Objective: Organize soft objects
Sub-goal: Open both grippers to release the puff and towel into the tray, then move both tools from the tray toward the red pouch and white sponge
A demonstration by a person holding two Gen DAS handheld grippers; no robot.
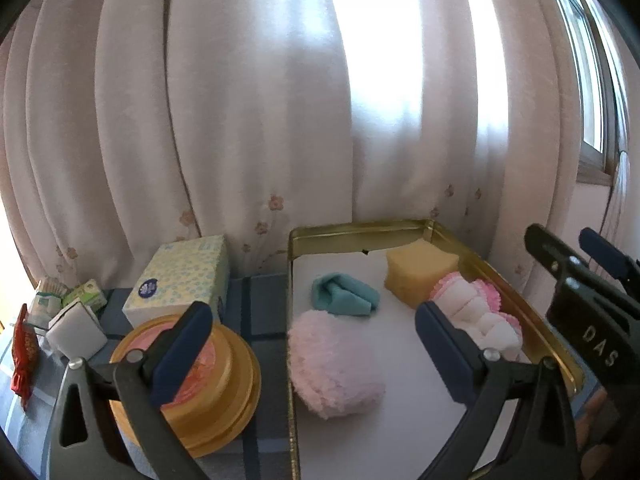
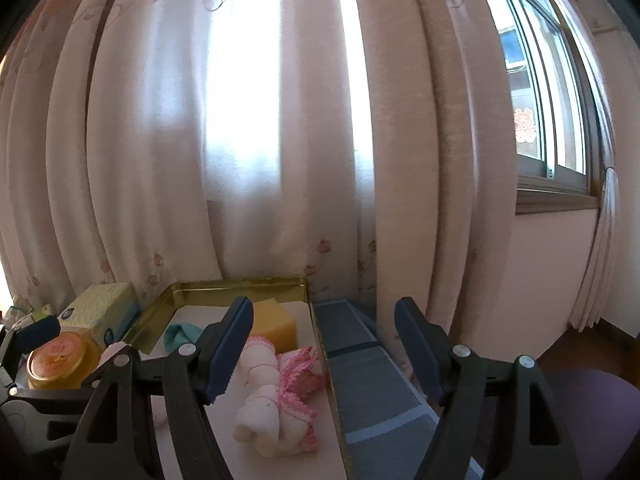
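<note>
Inside the tray (image 1: 500,276), puff (image 1: 334,364), cloth (image 1: 346,294), sponge (image 1: 418,276) and sock (image 1: 478,316) lie sorted; we hold both tools (image 1: 312,356) (image 2: 320,348) apart, empty.

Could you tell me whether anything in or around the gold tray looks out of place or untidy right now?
Nothing is spilled or damaged. The gold tray holds a pink puff, a teal cloth, a yellow sponge and a pink-edged white sock. The teal cloth is loosely crumpled rather than folded, and the four lie scattered, not lined up.

Daylight glared through the pale curtain (image 1: 256,128) and window (image 2: 548,92), blowing out highlights; fisheye bending darkened both frames' corners.
</note>
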